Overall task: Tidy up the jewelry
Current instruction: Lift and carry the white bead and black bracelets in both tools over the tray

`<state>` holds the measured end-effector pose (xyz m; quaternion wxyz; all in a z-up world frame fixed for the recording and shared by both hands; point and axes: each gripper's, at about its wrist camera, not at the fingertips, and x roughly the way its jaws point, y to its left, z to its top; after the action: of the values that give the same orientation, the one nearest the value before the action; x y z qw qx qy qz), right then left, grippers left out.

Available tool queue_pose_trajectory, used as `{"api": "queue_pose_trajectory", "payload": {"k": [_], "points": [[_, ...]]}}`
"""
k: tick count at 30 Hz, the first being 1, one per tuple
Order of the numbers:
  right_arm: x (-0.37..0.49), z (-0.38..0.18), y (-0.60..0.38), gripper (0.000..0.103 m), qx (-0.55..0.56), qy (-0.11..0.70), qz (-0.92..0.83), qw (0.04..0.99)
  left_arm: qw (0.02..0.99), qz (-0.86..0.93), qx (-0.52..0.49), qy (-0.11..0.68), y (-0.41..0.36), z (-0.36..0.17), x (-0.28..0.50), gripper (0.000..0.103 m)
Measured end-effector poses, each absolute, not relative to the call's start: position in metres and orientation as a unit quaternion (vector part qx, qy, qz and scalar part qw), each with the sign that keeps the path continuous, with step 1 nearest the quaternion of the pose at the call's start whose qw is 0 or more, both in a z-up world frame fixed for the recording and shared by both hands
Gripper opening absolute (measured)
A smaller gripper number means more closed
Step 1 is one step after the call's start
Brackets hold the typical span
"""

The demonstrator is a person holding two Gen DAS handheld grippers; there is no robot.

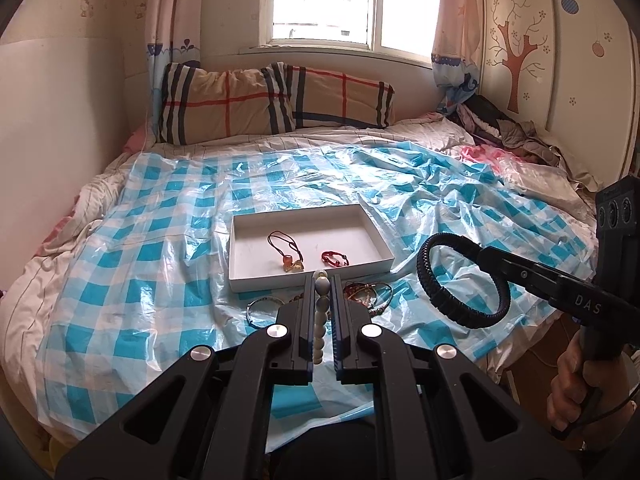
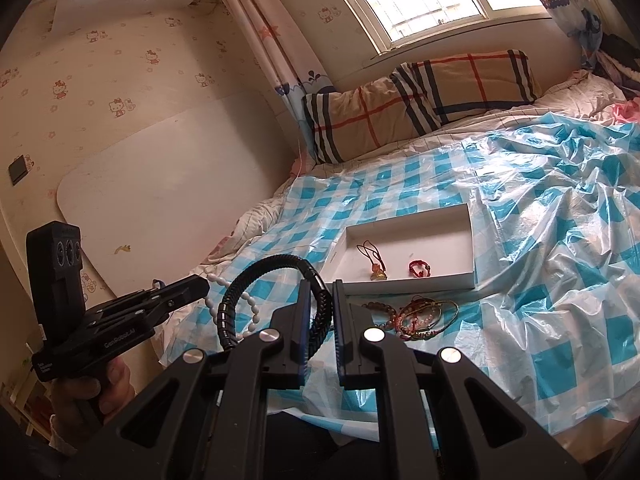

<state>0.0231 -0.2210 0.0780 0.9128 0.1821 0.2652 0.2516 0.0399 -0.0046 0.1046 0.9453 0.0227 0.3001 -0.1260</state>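
A white shallow box [image 1: 376,236] [image 2: 472,240] lies on the bed's blue-checked plastic sheet. In it are a red cord pendant [image 1: 286,250] [image 2: 374,262] and a small red bracelet [image 1: 334,258] [image 2: 420,268]. My left gripper [image 1: 323,280] is shut on a white bead bracelet [image 1: 322,308] [image 2: 250,308], held above the sheet before the box. My right gripper [image 2: 322,286] [image 1: 486,254] is shut on a black braided bracelet [image 1: 460,280] [image 2: 256,300], held in the air right of the box. A pile of loose bracelets [image 1: 370,296] [image 2: 420,314] lies just in front of the box.
Two plaid pillows [image 1: 276,100] lie at the head of the bed under the window. A heap of clothes [image 1: 504,124] is at the far right corner. A silver bangle [image 1: 260,308] lies left of the pile. The wall [image 2: 140,160] runs along the bed's left side.
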Motion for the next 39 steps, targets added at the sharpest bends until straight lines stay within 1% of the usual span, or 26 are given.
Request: {"api": "queue_pose_trajectory", "payload": {"k": [19,31,39], "points": [[0.034,0.072,-0.219,0.012,0.189,0.274,0.251,0.909,0.942,-0.127,0.022,0.310,-0.012,0.098,0.050,0.007],[0.061,0.058,-0.220,0.012,0.195,0.284,0.241,0.907,0.938,-0.130,0.011,0.322,-0.009,0.085,0.086,0.007],[0.094,0.046,-0.227,0.012,0.197,0.286,0.226,0.910,0.938,-0.130,0.008,0.321,-0.012,0.079,0.123,0.007]]}}
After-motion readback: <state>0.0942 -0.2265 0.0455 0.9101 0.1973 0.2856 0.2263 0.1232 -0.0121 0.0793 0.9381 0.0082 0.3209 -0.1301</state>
